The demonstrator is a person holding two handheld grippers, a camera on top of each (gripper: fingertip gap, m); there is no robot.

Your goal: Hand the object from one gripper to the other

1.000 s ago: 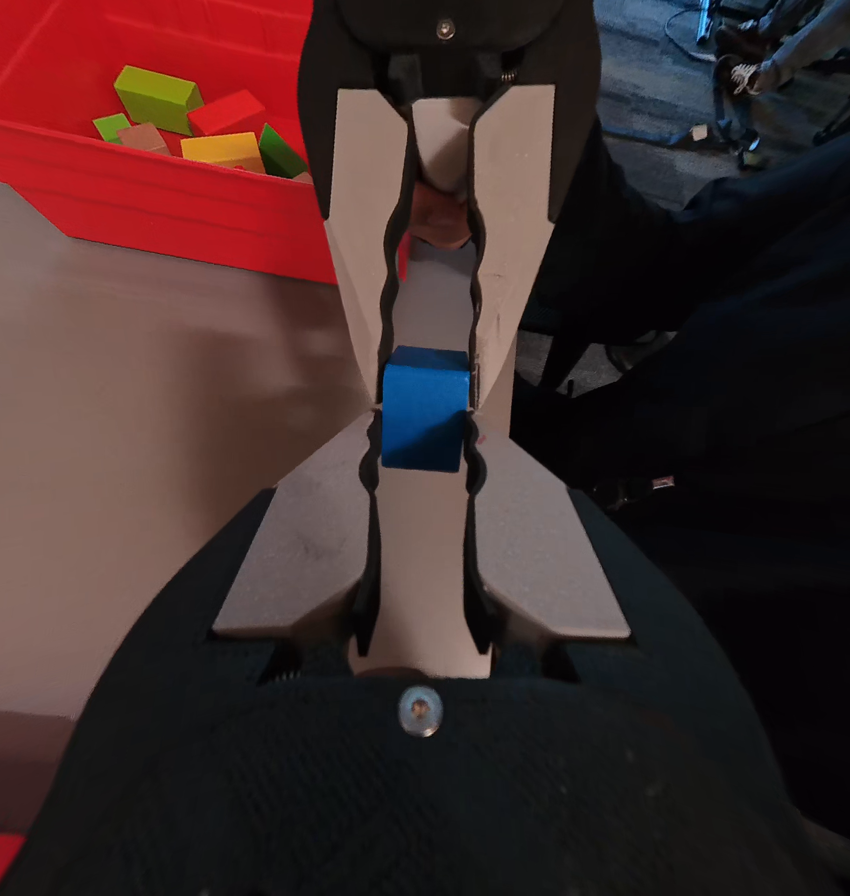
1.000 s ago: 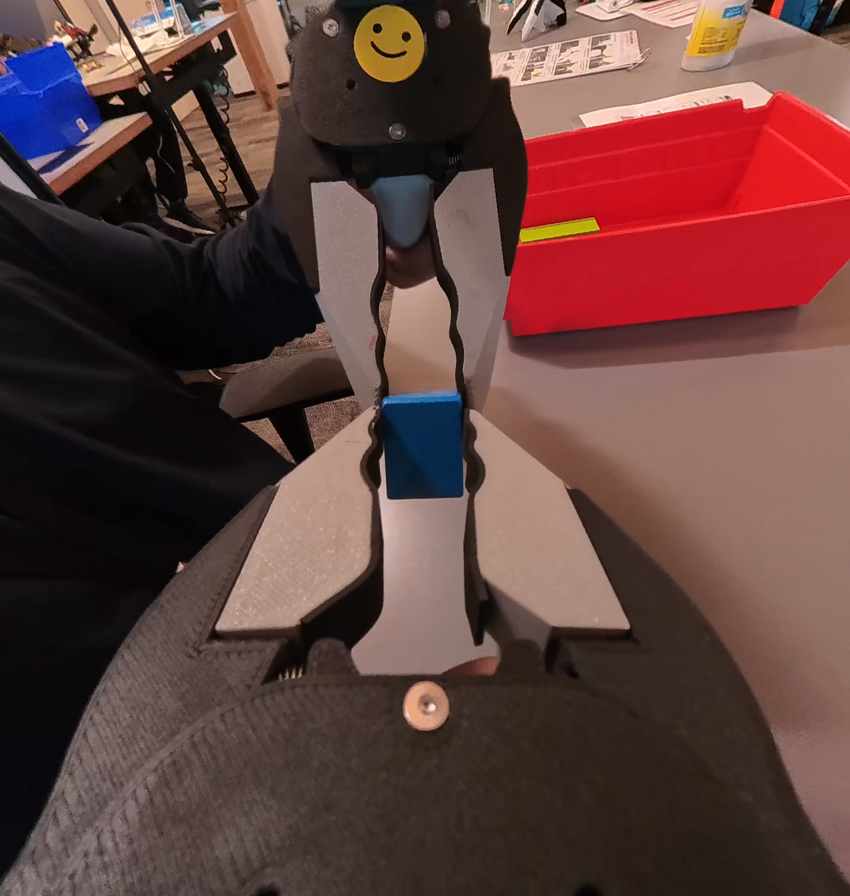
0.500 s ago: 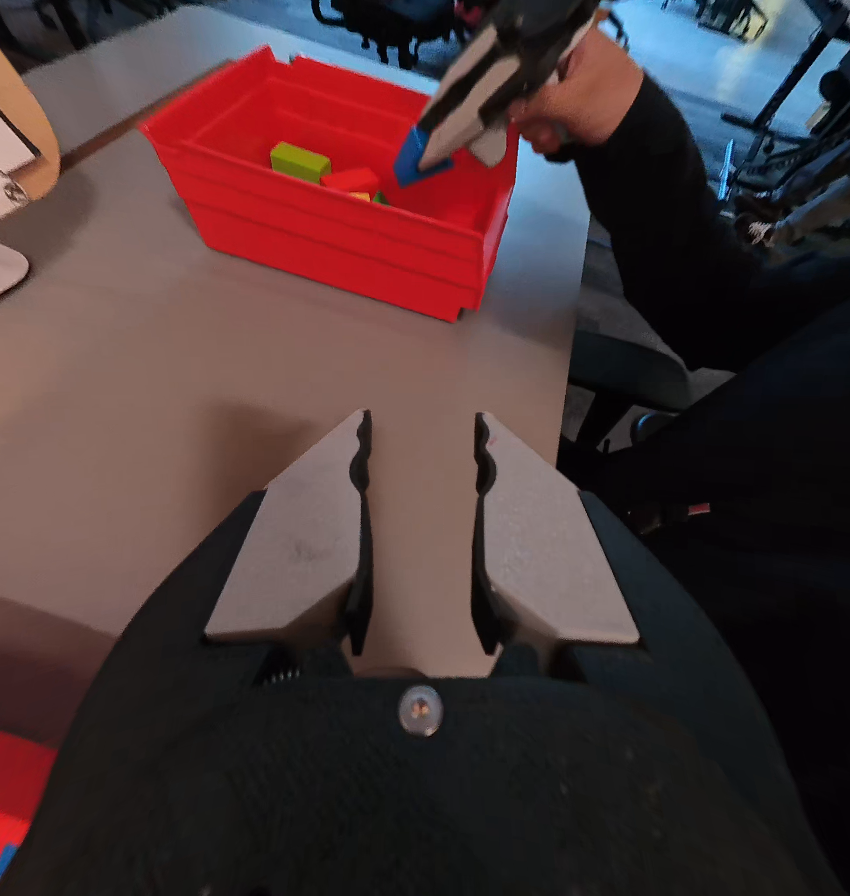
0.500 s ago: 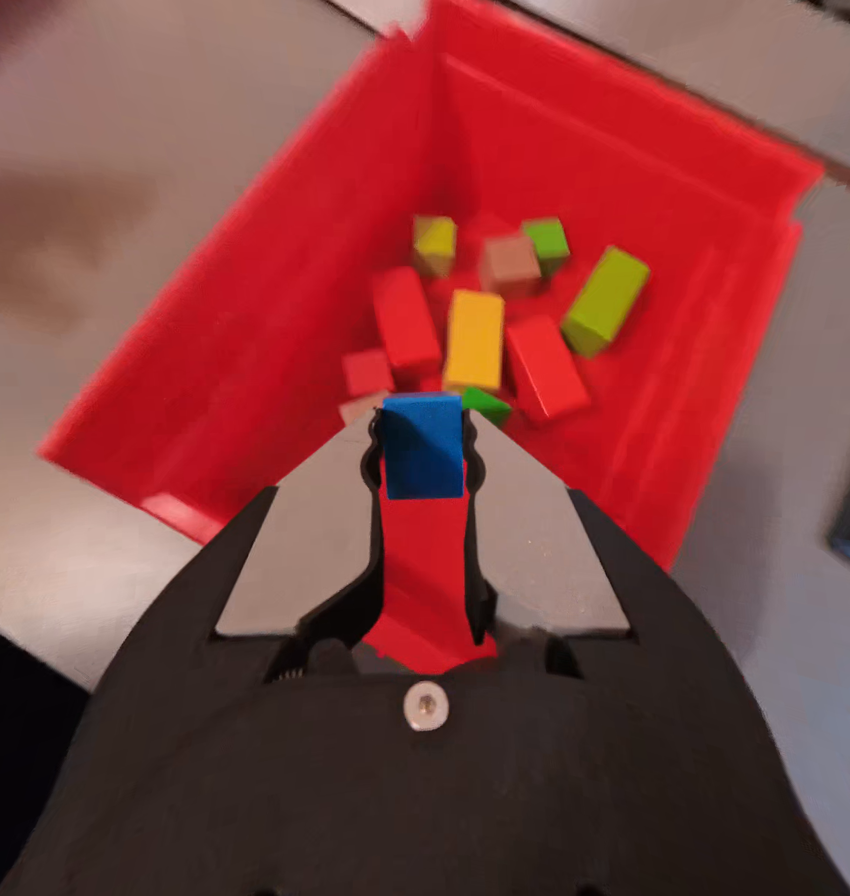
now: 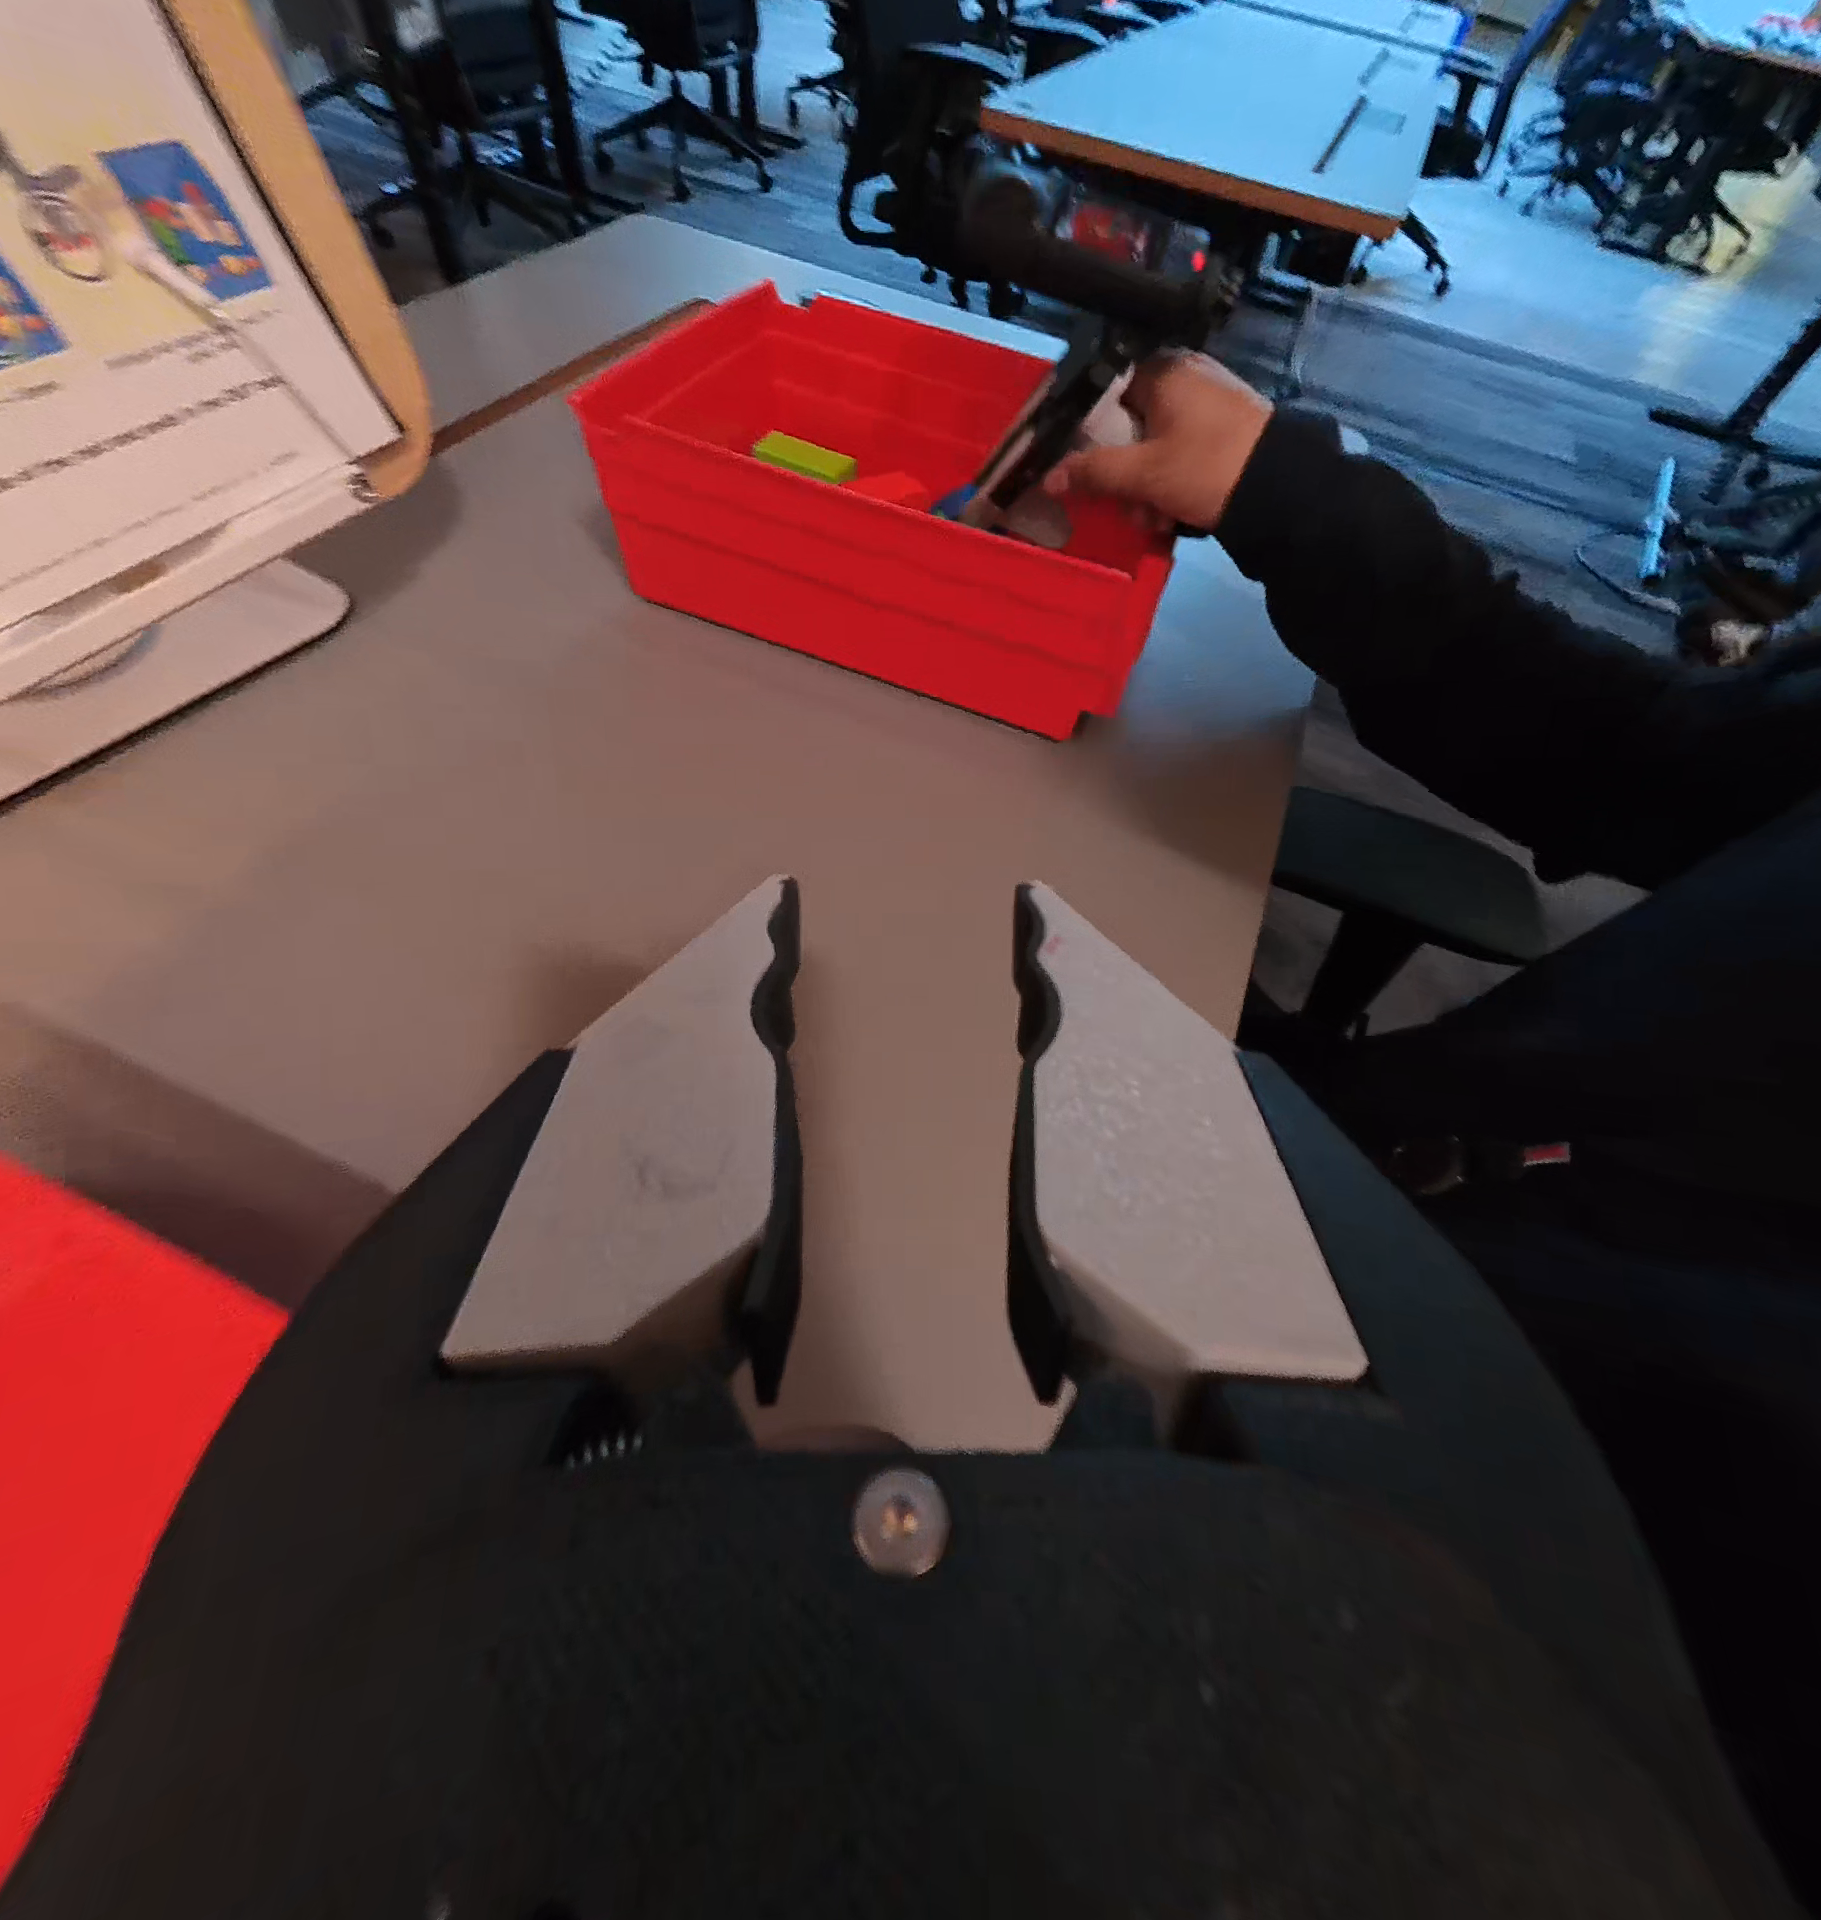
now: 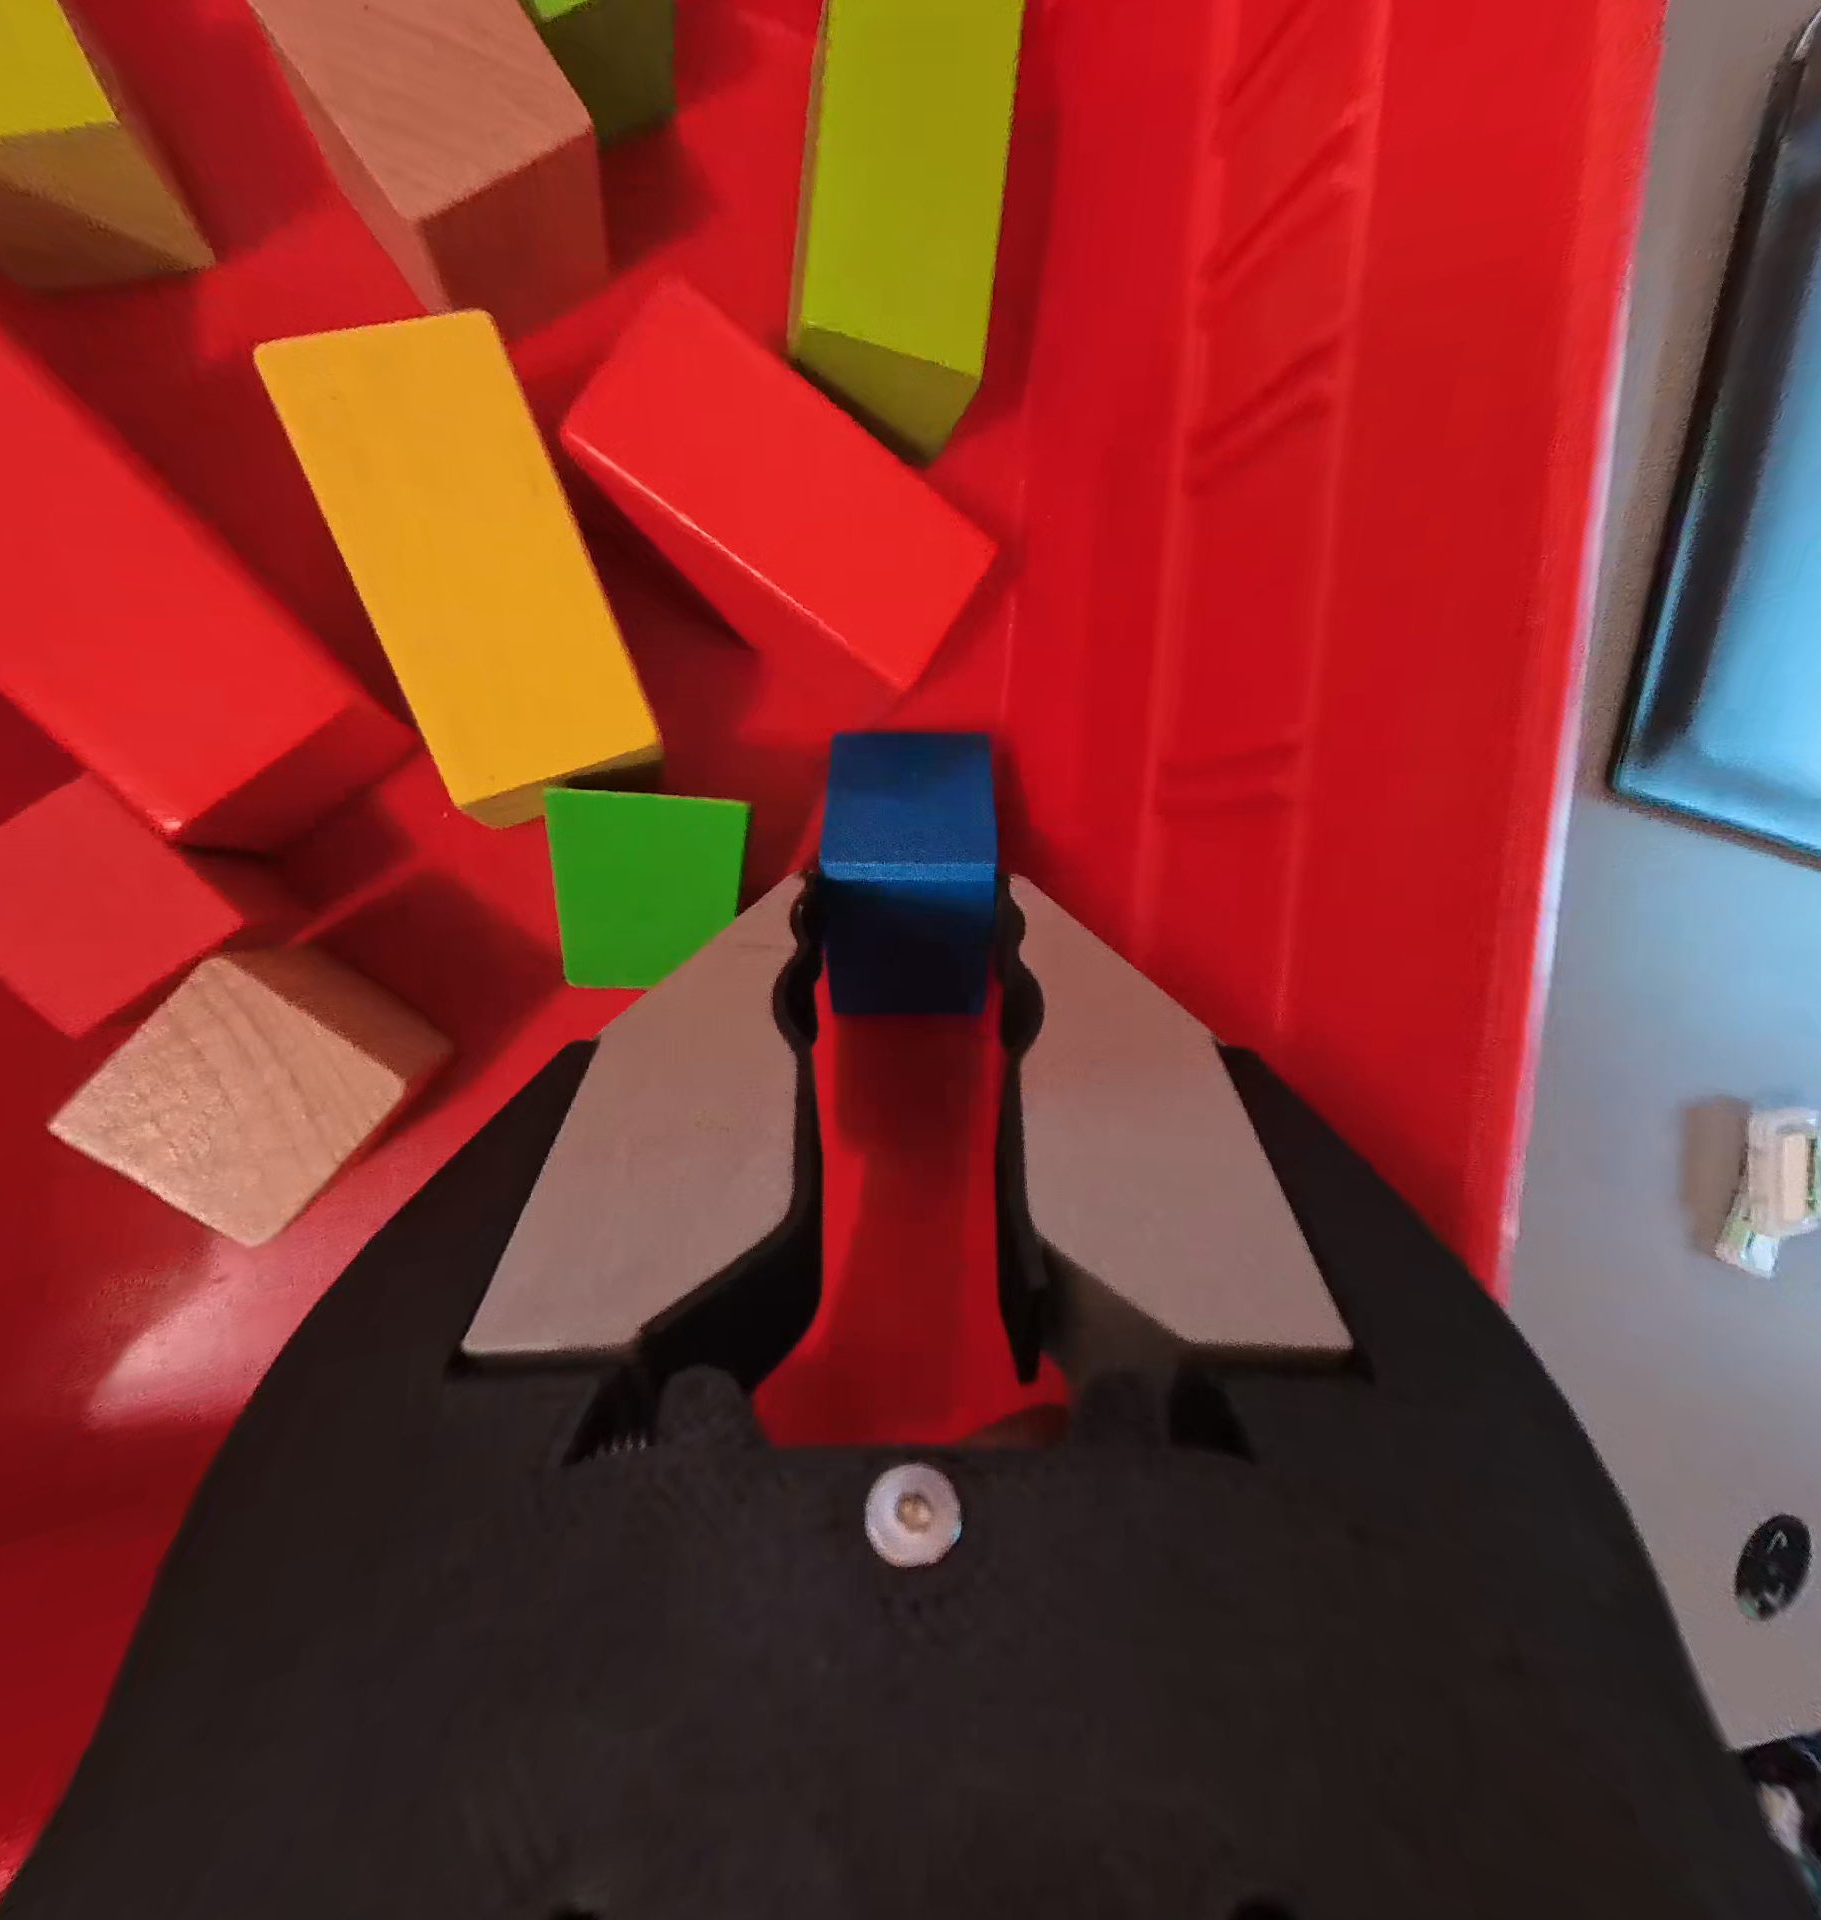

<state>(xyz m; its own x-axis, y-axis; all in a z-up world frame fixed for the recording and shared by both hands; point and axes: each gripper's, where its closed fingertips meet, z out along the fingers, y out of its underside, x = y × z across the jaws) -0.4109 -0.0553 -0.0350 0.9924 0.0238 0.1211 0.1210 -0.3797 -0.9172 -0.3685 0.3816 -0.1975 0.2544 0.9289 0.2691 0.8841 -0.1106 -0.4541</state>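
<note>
Jaws of the right gripper (image 6: pixel 908 914) clamp a blue block (image 6: pixel 908 873) low inside the red bin (image 6: pixel 1249 520), near its right wall. Left gripper (image 5: pixel 906 904) stands open and bare over the table (image 5: pixel 470 831). Risk: releasing now could land the block tilted against the green block (image 6: pixel 646 883) just left.

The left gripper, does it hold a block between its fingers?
No, the left gripper is open, and only bare table shows between its fingers.

left wrist view faces red bin (image 5: pixel 864 582) from afar; right looks closely inside.
</note>
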